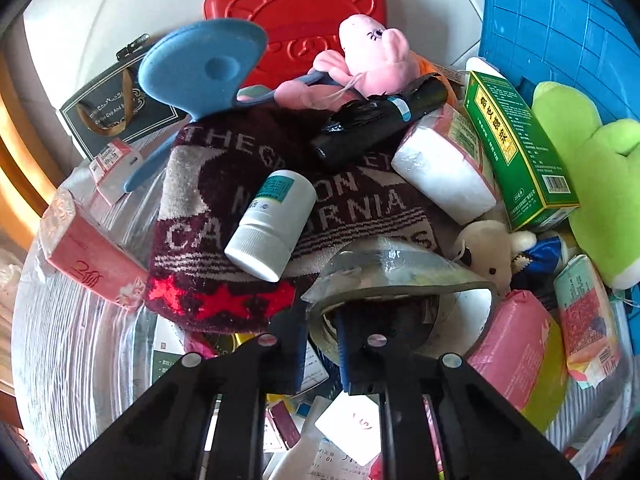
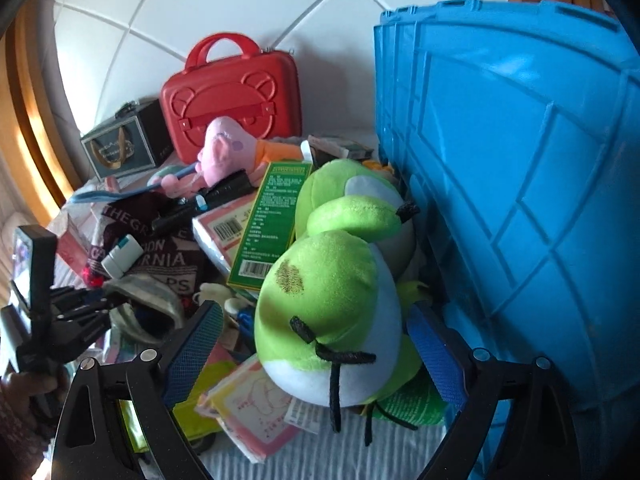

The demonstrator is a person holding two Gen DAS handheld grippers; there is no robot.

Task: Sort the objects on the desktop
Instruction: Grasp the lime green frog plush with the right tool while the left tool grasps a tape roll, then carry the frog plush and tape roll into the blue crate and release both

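Note:
A heap of desk clutter lies on a white cloth. My left gripper [image 1: 320, 352] is shut on the rim of a grey tape roll [image 1: 396, 280], one finger inside the ring and one outside; the left gripper also shows in the right wrist view [image 2: 96, 304]. My right gripper [image 2: 316, 348] is open, its fingers either side of a green frog plush [image 2: 332, 300] that leans against the blue crate [image 2: 520, 160]. The plush also shows in the left wrist view [image 1: 592, 176].
Around the tape lie a dark towel [image 1: 248, 216], a white bottle [image 1: 272, 224], a black tube [image 1: 380, 120], a green box [image 1: 520, 148], tissue packs [image 1: 88, 252], a pink plush [image 1: 368, 60], a blue paddle [image 1: 200, 68]. A red case [image 2: 232, 96] stands by the wall.

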